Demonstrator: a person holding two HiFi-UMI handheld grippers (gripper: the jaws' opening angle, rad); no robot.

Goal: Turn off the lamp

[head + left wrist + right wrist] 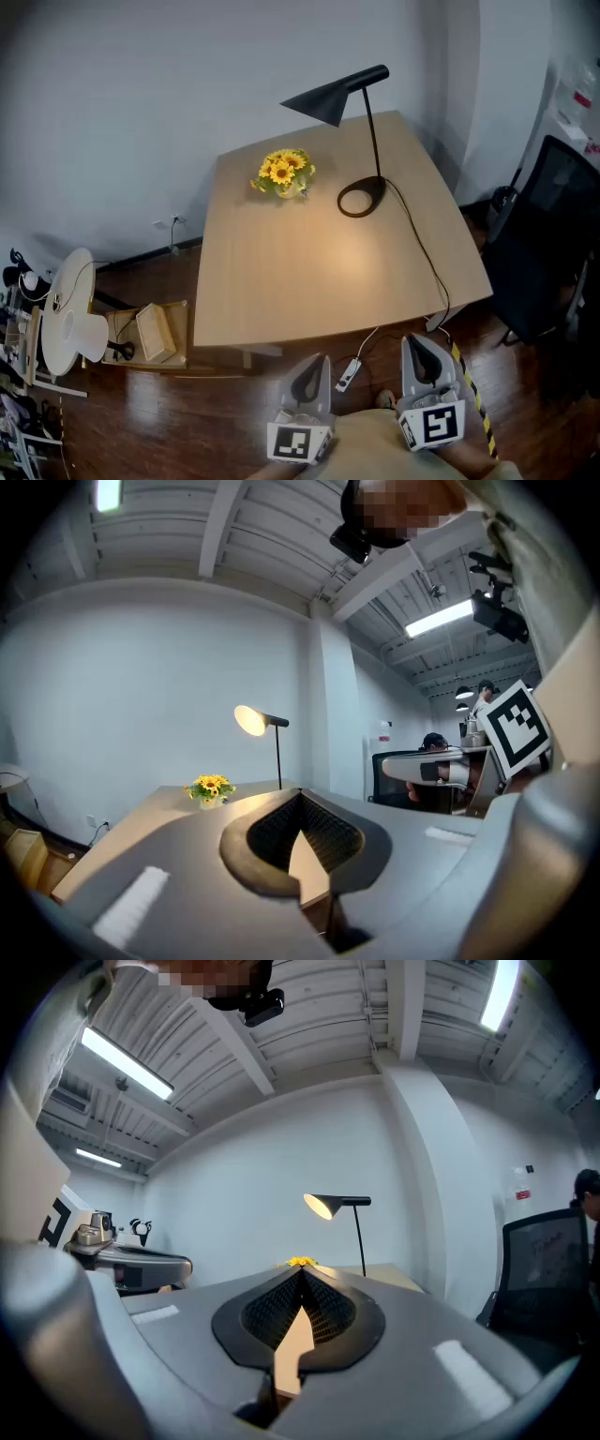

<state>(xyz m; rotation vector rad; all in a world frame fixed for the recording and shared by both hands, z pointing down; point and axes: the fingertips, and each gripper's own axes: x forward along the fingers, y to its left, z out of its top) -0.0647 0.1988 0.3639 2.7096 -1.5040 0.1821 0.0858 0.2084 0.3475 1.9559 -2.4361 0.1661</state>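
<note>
Grey left gripper [310,377] and right gripper [423,353] pinched closed, empty, lamp [328,97] lit

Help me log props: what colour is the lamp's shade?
Black; the lamp shade shows best in the head view.

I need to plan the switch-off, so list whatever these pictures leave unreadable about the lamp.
- Switch: head view shows none on the lamp; the white piece on its cord, below the table front edge, is too small to identify.
- Plug end: head view, the cord cannot be followed past that piece.
- Cord, gripper views: hidden behind the left gripper and right gripper bodies.
</note>
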